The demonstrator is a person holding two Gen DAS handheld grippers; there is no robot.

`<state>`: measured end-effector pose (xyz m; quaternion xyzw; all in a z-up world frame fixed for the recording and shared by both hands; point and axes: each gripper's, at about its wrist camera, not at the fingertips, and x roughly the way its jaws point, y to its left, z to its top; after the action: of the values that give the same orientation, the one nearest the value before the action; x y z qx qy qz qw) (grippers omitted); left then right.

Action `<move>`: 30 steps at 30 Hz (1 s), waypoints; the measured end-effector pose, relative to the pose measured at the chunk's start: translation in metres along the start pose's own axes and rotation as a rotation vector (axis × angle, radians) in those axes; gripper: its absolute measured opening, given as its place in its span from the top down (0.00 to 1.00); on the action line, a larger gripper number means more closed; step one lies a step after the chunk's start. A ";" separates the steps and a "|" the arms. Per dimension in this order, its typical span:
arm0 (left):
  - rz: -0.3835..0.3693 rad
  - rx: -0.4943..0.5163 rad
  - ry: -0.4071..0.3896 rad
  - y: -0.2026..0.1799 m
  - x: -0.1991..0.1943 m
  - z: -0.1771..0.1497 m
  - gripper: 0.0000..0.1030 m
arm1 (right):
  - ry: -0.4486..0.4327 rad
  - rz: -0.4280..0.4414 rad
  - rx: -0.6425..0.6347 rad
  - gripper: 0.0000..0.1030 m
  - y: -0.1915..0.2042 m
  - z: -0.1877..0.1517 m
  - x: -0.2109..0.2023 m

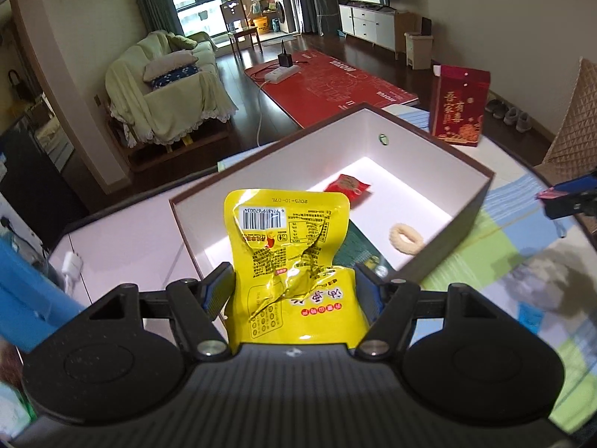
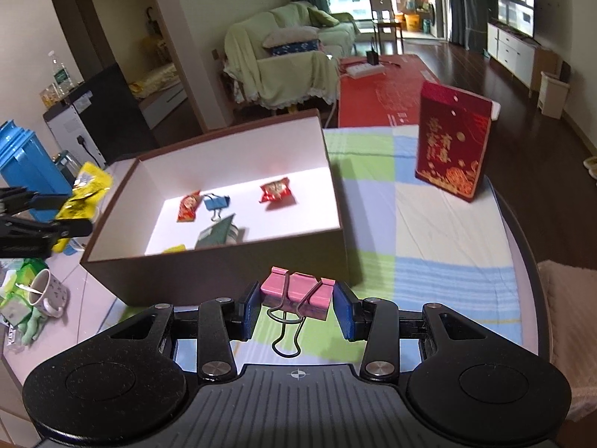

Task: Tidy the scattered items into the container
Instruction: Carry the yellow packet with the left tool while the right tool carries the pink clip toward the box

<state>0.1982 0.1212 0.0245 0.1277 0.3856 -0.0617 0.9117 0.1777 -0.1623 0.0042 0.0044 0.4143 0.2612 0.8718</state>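
Yellow packet (image 1: 291, 261) pinched in left gripper (image 1: 293, 291); pink binder clip (image 2: 296, 291) between spread right gripper (image 2: 297, 308).

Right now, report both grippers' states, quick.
Left gripper: shut on the yellow snack packet.
Right gripper: open, its fingers astride the pink binder clip without touching it.

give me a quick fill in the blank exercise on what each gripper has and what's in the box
1. The left gripper is shut on a crinkled ____ snack packet.
2. The pink binder clip between the right gripper fingers sits ____ the brown cardboard box.
3. Inside the box, the small binder clip is ____ in colour.
4. The tall red gift bag stands on the ____ tablecloth.

Missing words: yellow; outside; blue; checked
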 end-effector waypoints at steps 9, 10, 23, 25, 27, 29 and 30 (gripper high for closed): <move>0.011 0.017 0.054 0.007 0.056 0.023 0.36 | -0.049 0.037 -0.045 0.60 0.012 0.033 0.009; 0.009 0.015 0.062 0.007 0.063 0.025 0.36 | -0.054 0.042 -0.051 0.60 0.014 0.038 0.011; 0.002 -0.034 0.174 0.024 0.132 0.031 0.36 | -0.051 0.098 -0.105 0.60 0.027 0.088 0.066; 0.003 -0.038 0.192 0.026 0.140 0.031 0.35 | -0.042 0.101 -0.108 0.60 0.026 0.093 0.077; -0.009 -0.036 0.212 0.027 0.149 0.031 0.32 | -0.034 0.104 -0.109 0.60 0.024 0.096 0.086; -0.003 -0.047 0.230 0.028 0.158 0.029 0.31 | -0.022 0.108 -0.110 0.60 0.023 0.099 0.095; 0.001 -0.047 0.237 0.028 0.162 0.029 0.36 | -0.016 0.109 -0.111 0.60 0.022 0.100 0.100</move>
<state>0.3371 0.1377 -0.0675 0.1127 0.4918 -0.0366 0.8626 0.2919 -0.0769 0.0029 -0.0195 0.3913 0.3308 0.8585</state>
